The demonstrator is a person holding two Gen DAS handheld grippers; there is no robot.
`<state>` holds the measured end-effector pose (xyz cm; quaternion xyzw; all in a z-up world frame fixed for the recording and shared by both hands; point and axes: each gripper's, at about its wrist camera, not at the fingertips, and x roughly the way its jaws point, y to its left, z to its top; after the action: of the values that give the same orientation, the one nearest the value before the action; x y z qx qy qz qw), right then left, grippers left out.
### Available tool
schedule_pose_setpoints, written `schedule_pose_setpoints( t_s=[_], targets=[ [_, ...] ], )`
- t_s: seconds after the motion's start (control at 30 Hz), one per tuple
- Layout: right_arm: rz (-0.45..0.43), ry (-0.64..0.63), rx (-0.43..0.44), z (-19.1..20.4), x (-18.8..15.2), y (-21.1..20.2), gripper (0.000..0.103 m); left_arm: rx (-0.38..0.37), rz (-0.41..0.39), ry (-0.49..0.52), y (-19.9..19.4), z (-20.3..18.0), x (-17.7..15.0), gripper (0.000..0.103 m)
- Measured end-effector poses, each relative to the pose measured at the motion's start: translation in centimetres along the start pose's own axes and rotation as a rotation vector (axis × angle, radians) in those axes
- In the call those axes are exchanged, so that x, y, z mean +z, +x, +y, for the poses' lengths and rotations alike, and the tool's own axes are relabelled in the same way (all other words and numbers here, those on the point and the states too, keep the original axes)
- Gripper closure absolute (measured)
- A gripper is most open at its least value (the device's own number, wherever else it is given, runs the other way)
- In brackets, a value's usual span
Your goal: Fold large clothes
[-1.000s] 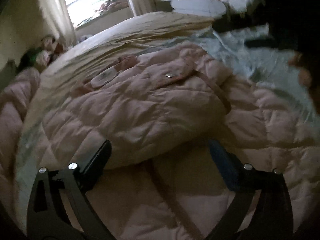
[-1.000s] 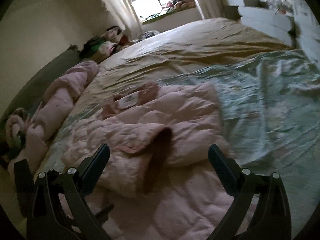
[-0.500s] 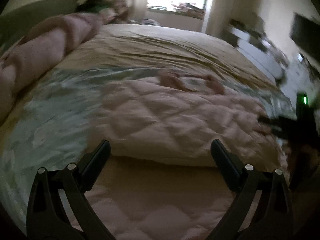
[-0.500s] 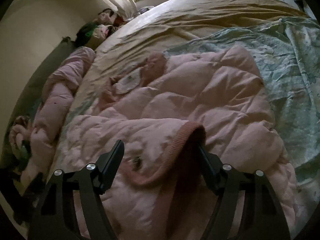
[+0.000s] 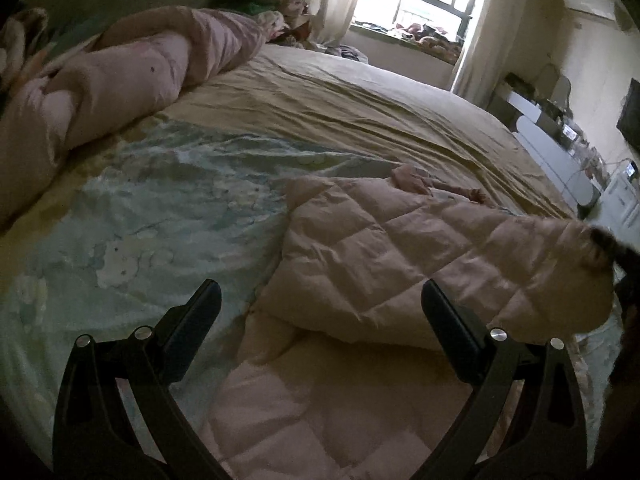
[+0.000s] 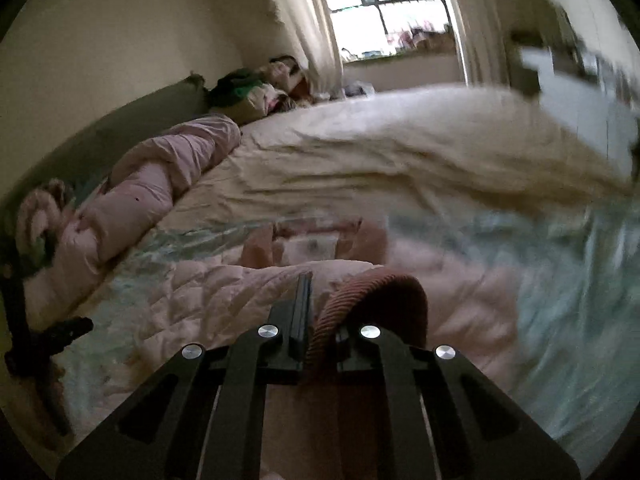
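Right jaws clamped on ribbed cuff [image 6: 372, 300], left jaws spread, angled down over pink jacket [image 5: 400, 256]

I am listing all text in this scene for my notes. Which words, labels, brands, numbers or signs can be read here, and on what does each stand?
No text can be read.
White label inside the collar of the pink jacket: blurred, unreadable.
Cartoon print on the blue-green sheet: pictures only, no words seen.
Small lit screen on the white cabinet: too small to read.
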<state>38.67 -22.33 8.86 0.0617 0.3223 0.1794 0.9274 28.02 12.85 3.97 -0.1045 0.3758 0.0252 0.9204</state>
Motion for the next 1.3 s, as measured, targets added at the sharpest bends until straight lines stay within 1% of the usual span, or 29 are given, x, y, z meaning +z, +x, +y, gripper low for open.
schedule_pose_setpoints(
  t_s=[0.07,0.1,0.13,0.17,0.2,0.23,0.3,0.43,0.47,0.5,0.53,0.57,0.6,0.63,0.67,0.7,0.77,0.8,0.87,0.93,1.03,1.1,1.17,1.3],
  targets=[
    [0.006,-0.025,-0.032,-0.1,0.5,0.5,0.094,-0.013,-0.002,0.008,0.7,-0.5,0.5,0.009],
    [0.023,-0.036,-0.061,-0.3,0.4,1.2,0.094,-0.034,0.001,0.011,1.2,-0.8,0.6,0.009],
    [0.037,-0.043,-0.086,-0.6,0.2,1.8,0.094,-0.086,0.017,0.006,2.0,-1.0,0.7,0.009],
    [0.052,-0.061,-0.126,-0.8,-0.3,2.5,0.094,-0.115,0.035,-0.005,2.7,-1.0,0.8,0.009],
    [0.065,-0.072,-0.148,-0.9,-0.7,3.0,0.094,-0.125,0.056,-0.017,3.5,-1.0,0.9,0.009],
    [0.085,-0.075,-0.170,-1.3,-1.2,3.8,0.094,-0.119,0.075,-0.014,4.3,-1.2,0.9,0.009],
    [0.118,-0.055,-0.180,-2.1,-2.2,4.9,0.094,-0.096,0.085,0.003,5.2,-1.5,1.0,0.009],
    [0.128,-0.035,-0.187,-2.5,-3.0,5.5,0.093,-0.112,0.085,0.045,6.1,-2.7,1.1,0.010],
    [0.128,-0.032,-0.190,-2.5,-3.0,5.5,0.092,-0.112,0.086,0.058,6.4,-3.0,1.1,0.013],
    [0.131,-0.029,-0.188,-2.4,-3.0,5.6,0.088,-0.113,0.090,0.065,6.7,-3.1,1.1,0.015],
    [0.137,-0.024,-0.193,-2.4,-3.1,5.7,0.085,-0.115,0.093,0.068,6.8,-3.3,1.1,0.022],
    [0.143,-0.022,-0.200,-2.4,-3.1,5.5,0.076,-0.122,0.094,0.070,7.1,-3.4,1.0,0.026],
    [0.146,-0.020,-0.205,-2.4,-3.1,5.5,0.067,-0.122,0.097,0.075,7.3,-3.5,0.9,0.028],
    [0.149,-0.017,-0.205,-2.5,-3.1,5.3,0.063,-0.122,0.101,0.082,7.4,-3.7,0.9,0.034],
    [0.148,-0.011,-0.213,-2.6,-3.2,5.0,0.055,-0.117,0.104,0.092,7.6,-3.7,0.7,0.038],
    [0.142,-0.009,-0.224,-2.6,-3.1,4.6,0.053,-0.111,0.109,0.098,7.8,-3.8,0.6,0.040],
    [0.119,-0.005,-0.250,-2.6,-2.8,3.5,0.053,-0.119,0.129,0.105,8.3,-3.8,0.2,0.048],
    [0.109,-0.006,-0.258,-2.4,-2.8,3.1,0.052,-0.120,0.136,0.108,8.5,-3.7,0.1,0.048],
    [0.085,-0.010,-0.253,-1.7,-2.4,2.3,0.052,-0.103,0.155,0.108,9.2,-3.5,-0.4,0.048],
    [0.071,-0.031,-0.225,-0.3,-2.1,1.9,0.052,-0.095,0.180,0.098,9.9,-3.2,-0.8,0.049],
    [0.086,-0.092,-0.172,2.8,-2.0,2.6,0.047,-0.085,0.205,0.103,10.5,-3.2,-1.3,0.048],
    [0.106,-0.131,-0.136,4.6,-2.1,3.5,0.045,-0.082,0.215,0.104,10.8,-3.1,-1.7,0.048],
    [0.146,-0.176,-0.127,6.8,-2.5,5.3,0.045,-0.082,0.221,0.093,11.0,-3.0,-1.9,0.048],
    [0.227,-0.214,-0.109,9.5,-3.3,8.7,0.045,-0.072,0.225,0.111,11.4,-3.1,-2.1,0.048]
  ],
)
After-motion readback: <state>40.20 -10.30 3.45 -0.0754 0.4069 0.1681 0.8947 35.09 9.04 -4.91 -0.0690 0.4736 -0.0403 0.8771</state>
